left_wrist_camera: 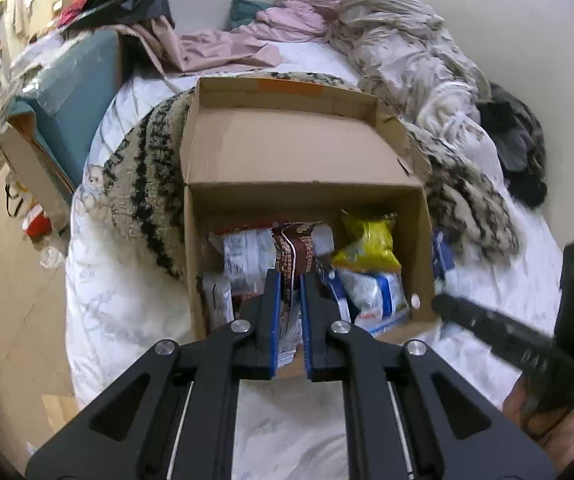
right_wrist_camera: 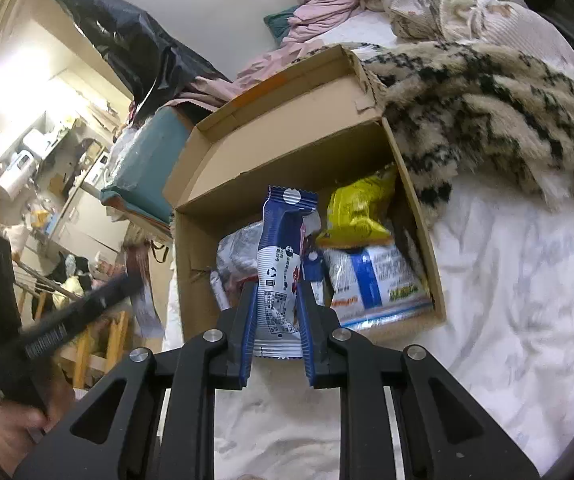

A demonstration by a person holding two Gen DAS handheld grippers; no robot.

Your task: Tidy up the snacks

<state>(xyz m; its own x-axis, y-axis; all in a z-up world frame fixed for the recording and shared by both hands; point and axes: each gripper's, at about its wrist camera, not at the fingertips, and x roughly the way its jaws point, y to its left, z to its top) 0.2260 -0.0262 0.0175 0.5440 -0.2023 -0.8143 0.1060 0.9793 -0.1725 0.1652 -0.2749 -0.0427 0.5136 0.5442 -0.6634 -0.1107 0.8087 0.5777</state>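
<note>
Overhead, cardboard box point(left_wrist_camera: 303, 148) on rumpled white bedsheet point(right_wrist_camera: 507, 300) (bedroom cluttered).

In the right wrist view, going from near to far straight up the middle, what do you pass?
Right hand-held gripper → blue and white snack packet it grips → cardboard box back wall → open box lid → pink clothes by the wall.

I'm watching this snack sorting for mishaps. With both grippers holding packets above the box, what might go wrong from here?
1. The cardboard box already looks crowded, with the yellow bag standing upright; further packets may topple it.
2. The left gripper pinches the brown packet by one end only, so it might slip.
3. The right gripper holds the blue and white packet close to the other gripper; they might collide over the box.
</note>
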